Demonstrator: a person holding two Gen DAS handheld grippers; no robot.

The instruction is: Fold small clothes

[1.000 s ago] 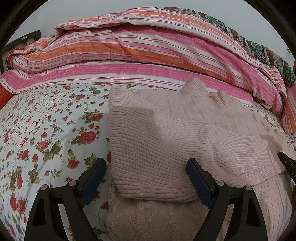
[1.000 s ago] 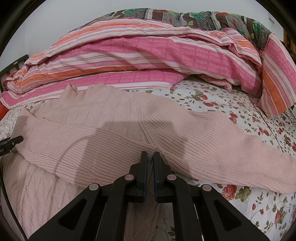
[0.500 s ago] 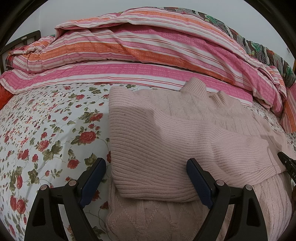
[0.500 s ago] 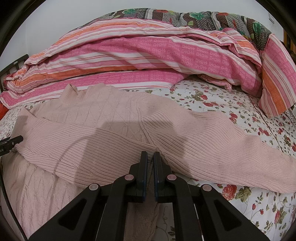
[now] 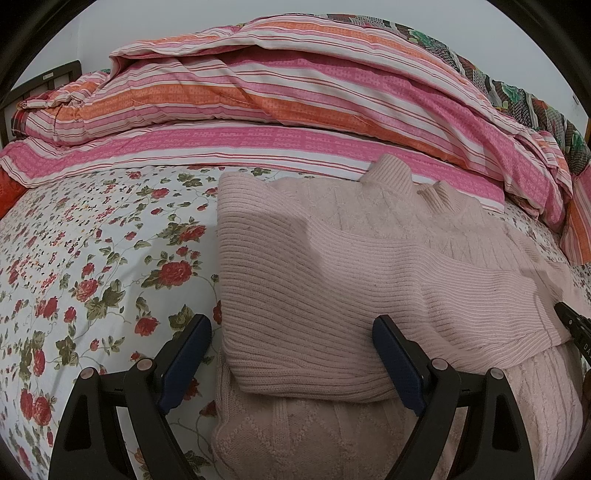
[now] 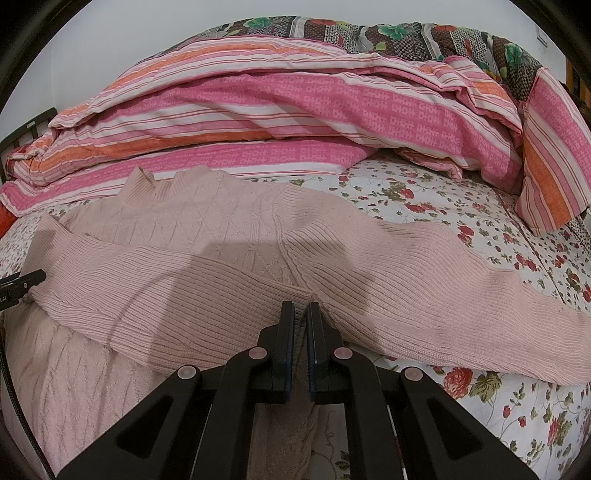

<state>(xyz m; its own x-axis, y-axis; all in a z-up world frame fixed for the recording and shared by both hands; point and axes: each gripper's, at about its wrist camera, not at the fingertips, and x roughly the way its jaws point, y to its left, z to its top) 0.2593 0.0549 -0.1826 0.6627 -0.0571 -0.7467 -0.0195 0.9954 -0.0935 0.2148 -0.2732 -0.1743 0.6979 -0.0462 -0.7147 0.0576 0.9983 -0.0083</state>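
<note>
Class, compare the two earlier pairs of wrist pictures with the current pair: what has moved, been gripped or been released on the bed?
Nothing visibly changed. The left gripper stays open over the folded sleeve of the pink sweater, the right gripper stays shut, and the sweater lies as before on the floral sheet.

I am in a bedroom of a home. In front of me is a bed, and its sheet (image 5: 92,236) is white with a print of red roses and green leaves. At the far side of the bed lies a thick quilt (image 5: 295,110), folded in layers, with stripes of pink, orange and white. Behind it I see one more cover (image 6: 369,33) with a dark pattern and green flowers. At the left edge a dark wooden frame (image 5: 48,77) with bars stands up, probably the end of the bed. The wall (image 6: 110,37) behind is plain and pale. A pink knitted sweater (image 6: 207,221) lies spread on the sheet.
</note>
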